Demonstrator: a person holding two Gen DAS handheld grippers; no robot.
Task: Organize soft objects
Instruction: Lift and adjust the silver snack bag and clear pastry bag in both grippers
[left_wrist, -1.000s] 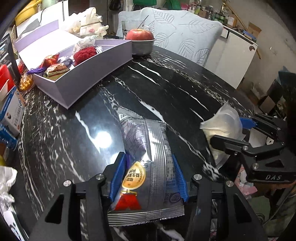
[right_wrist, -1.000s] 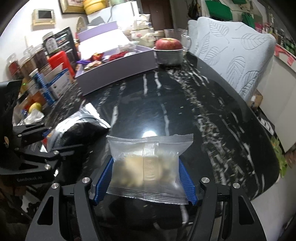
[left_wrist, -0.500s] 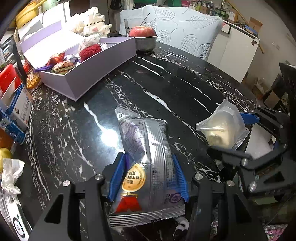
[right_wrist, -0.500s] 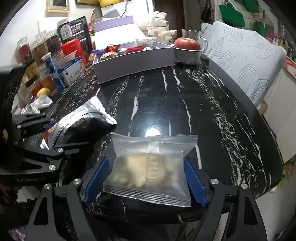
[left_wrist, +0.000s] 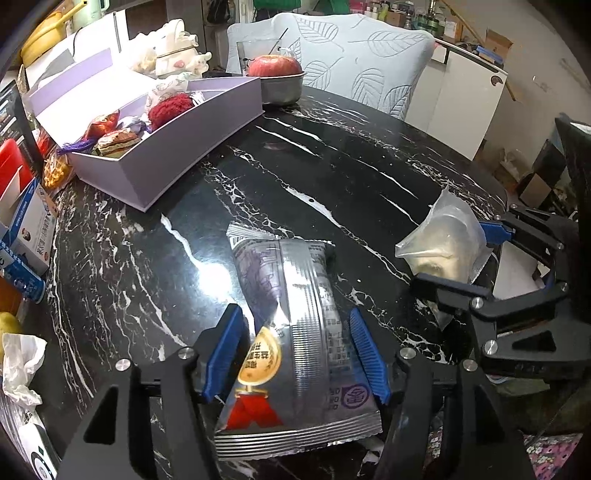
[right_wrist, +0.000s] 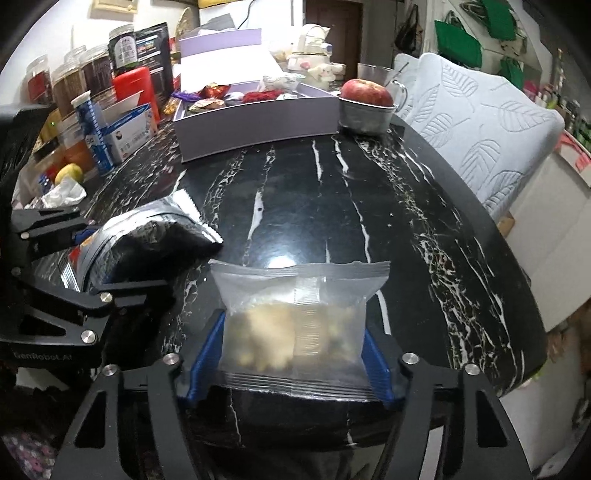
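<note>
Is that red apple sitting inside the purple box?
No, the red apple sits in a small grey metal bowl beside the pale purple cardboard box.

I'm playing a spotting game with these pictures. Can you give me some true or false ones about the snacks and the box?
1. The silver snack bag lies between the left gripper's fingers. True.
2. The clear packet is inside the purple box. False: it is at the table's near edge, between the right gripper's fingers.
3. An apple sits in a metal bowl beside the box. True.
4. The purple box is empty. False: it holds sweets and a red fluffy thing.
</note>
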